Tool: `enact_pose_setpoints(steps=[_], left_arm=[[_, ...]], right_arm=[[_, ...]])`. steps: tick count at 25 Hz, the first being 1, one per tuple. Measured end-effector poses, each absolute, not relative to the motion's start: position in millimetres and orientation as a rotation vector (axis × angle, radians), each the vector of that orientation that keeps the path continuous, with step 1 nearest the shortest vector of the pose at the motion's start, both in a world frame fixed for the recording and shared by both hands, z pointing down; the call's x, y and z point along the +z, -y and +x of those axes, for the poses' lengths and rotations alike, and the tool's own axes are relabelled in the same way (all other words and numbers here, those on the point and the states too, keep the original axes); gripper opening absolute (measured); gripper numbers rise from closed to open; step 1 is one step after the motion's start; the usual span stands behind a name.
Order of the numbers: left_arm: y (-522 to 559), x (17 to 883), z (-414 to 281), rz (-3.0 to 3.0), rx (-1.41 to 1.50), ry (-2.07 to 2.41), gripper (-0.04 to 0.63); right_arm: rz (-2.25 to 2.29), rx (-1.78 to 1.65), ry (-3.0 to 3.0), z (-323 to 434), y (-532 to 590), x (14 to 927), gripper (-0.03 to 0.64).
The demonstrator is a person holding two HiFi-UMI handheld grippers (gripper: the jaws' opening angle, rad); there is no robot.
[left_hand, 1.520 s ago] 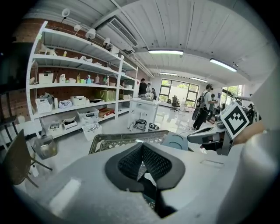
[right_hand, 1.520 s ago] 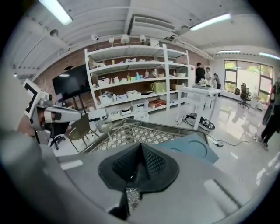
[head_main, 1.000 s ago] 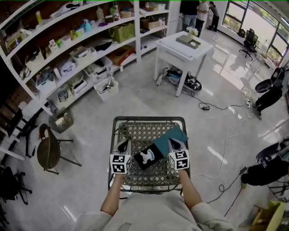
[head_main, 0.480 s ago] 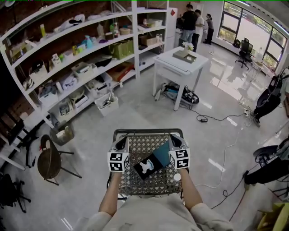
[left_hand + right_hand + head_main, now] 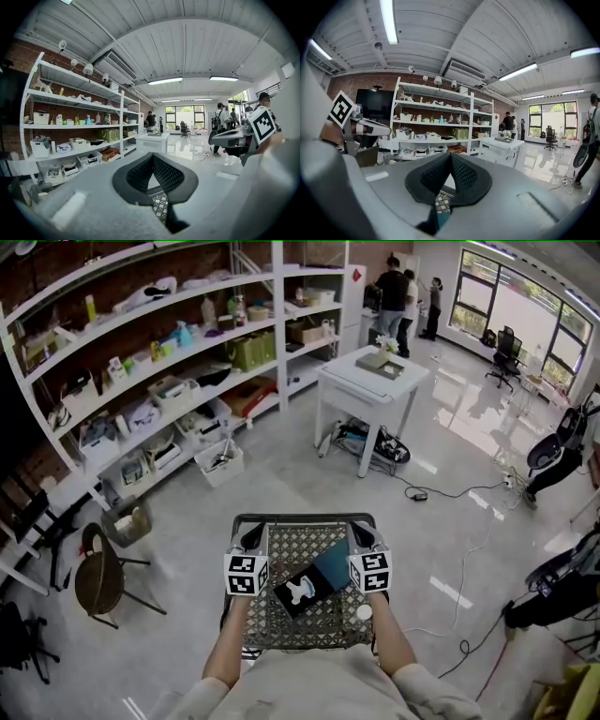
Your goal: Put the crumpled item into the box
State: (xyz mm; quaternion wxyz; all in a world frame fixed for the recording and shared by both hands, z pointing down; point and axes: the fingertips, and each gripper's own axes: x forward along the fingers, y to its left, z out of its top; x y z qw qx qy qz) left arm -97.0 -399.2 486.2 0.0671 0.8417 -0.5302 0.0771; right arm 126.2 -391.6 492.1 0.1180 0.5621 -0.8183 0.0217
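A white crumpled item (image 5: pixel 302 592) lies on a dark flat piece on the metal lattice table (image 5: pixel 300 622) right below me. A teal box (image 5: pixel 333 562) rests beside it, toward the right. My left gripper (image 5: pixel 253 539) hovers over the table's left side, my right gripper (image 5: pixel 360 536) over its right side by the teal box. Neither touches the item. In the left gripper view the left gripper (image 5: pixel 152 157) has its pads met at the tips with nothing between them. In the right gripper view the right gripper (image 5: pixel 450 156) stands the same way.
White shelving (image 5: pixel 169 371) full of bins runs along the left. A white table (image 5: pixel 370 371) stands ahead with bags under it. A round chair (image 5: pixel 101 563) sits at the left, cables (image 5: pixel 459 493) trail over the floor at the right, and people (image 5: pixel 403 292) stand far back.
The head view has tipped up, showing more of the room. Both grippers have drawn slightly inward over the table and stay shut. The crumpled item has not moved.
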Motion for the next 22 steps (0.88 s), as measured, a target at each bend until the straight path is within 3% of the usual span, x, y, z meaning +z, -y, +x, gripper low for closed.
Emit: enact_pose_setpoints(steps=[22], left_arm=[[399,499,-81,2.543,0.253,1.583,0.005]], right_arm=[[1.588,0.059,2.386,120,387,511,-0.002]])
